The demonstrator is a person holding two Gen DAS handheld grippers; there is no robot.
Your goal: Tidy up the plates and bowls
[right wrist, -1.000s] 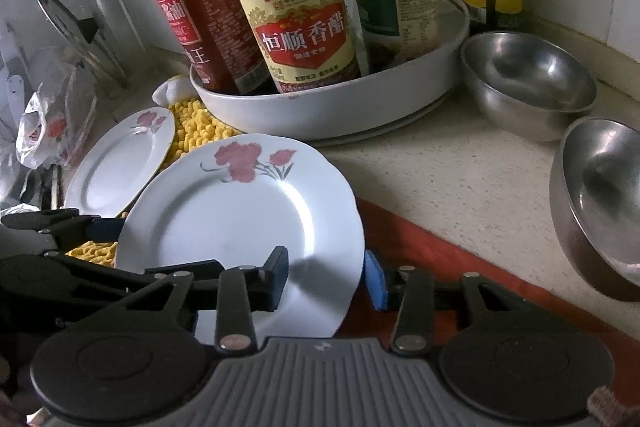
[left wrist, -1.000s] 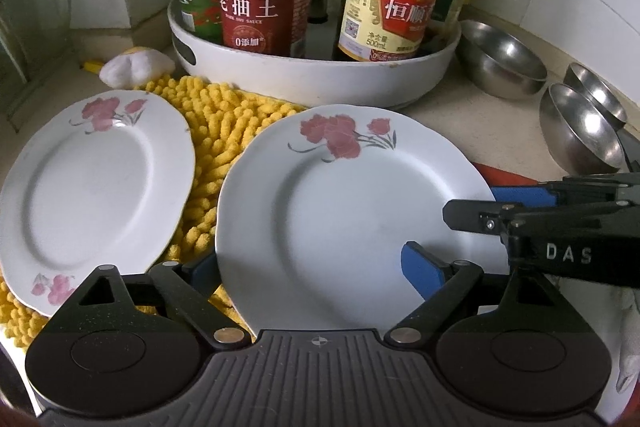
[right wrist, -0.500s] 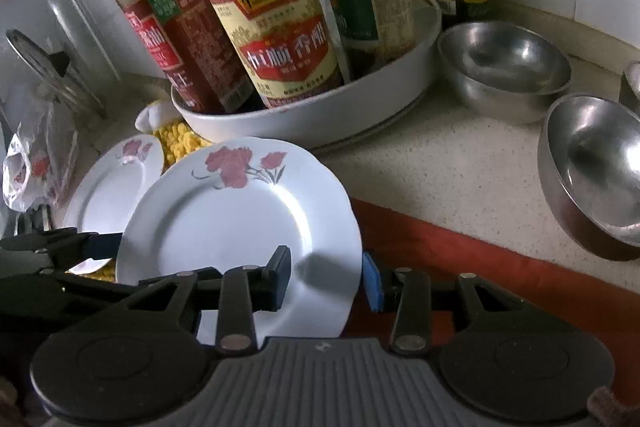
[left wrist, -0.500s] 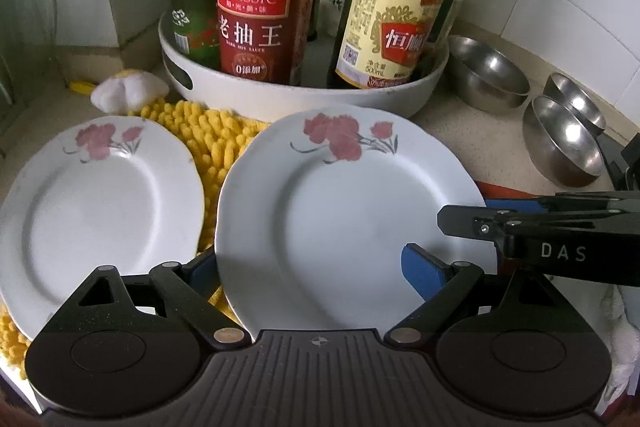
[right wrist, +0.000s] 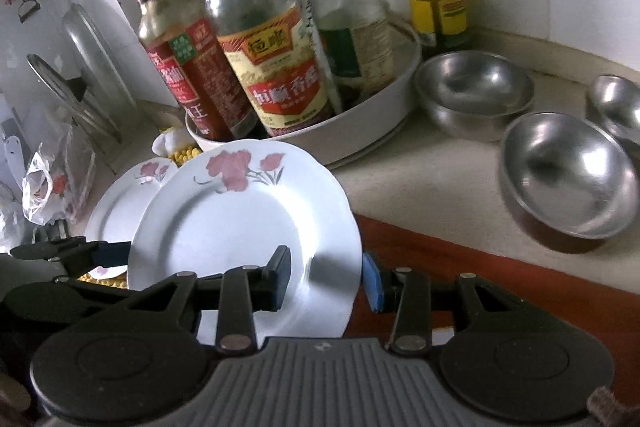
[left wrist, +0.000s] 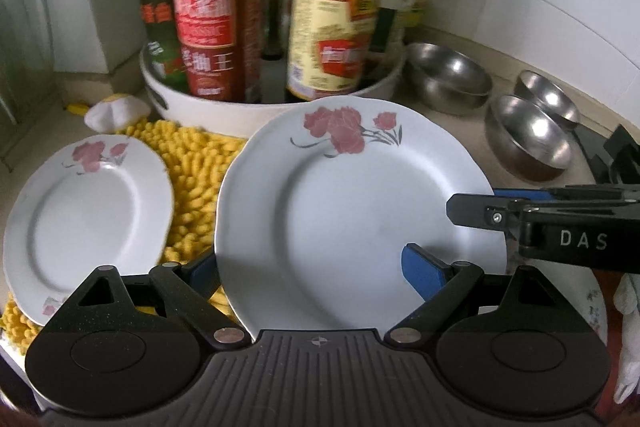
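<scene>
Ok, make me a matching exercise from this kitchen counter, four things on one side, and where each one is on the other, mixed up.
Things:
1. near flowered plate
2. far flowered plate
3. sauce bottles
4. steel bowls

Places:
A. standing in the round white tray
B. on the bare counter by the tiled wall
C. lying on the yellow mat
D. between the pads of both claws, left claw and right claw

Pairs: 1-D, 2-C, 3-A, 4-B
</scene>
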